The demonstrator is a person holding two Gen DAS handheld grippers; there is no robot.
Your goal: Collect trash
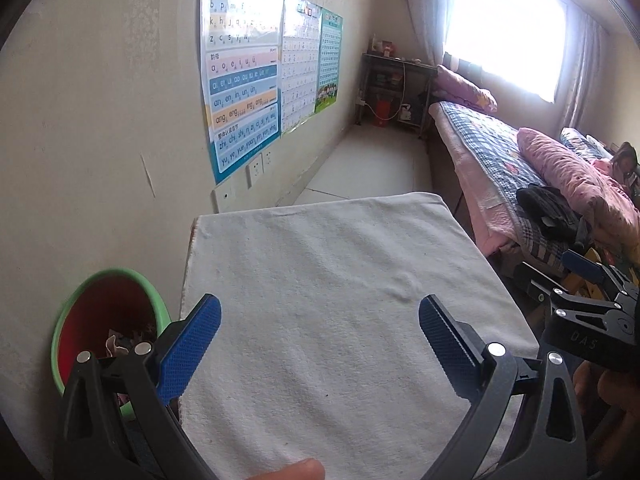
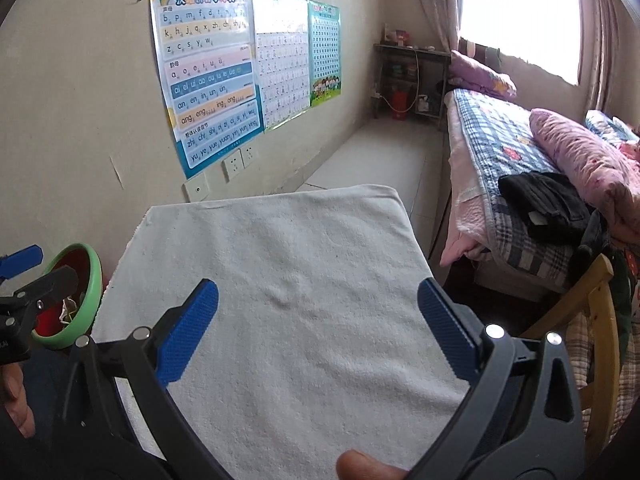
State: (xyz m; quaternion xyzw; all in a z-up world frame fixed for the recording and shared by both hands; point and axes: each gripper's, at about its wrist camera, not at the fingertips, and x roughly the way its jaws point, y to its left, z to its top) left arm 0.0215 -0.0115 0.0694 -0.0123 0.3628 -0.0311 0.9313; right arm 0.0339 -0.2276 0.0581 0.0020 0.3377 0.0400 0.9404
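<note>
Both tools up over the tabletop and both empty: the left tool (image 1: 320,334) has its blue pads spread wide with nothing between them, and the right tool (image 2: 318,320) is released just the same, jaws well apart over the white cloth. That cloth-covered tabletop (image 1: 320,264) is bare as far as either wrist view shows; one small pucker in the fabric (image 2: 282,298), not a scrap of litter on it. The trash is off to the left: one green-rimmed red bin (image 1: 102,320) on the floor against the wall, just beside the tabletop's left edge, with crumpled bits (image 1: 116,342) lying in its bottom, too jumbled to count. So by my read the collecting is at or near its end, or between pieces; the next move calls for scanning the surroundings for anything left, since nothing sits within reach of either tool. The tally: two tools, one bin, one tabletop, three posters (image 2: 208,76) on the wall, a pair of wall sockets (image 2: 240,162) beneath them, one bed (image 2: 516,168) to the right with a dark garment (image 2: 548,204) on it, one wooden chair (image 2: 600,300) at the right edge.
</note>
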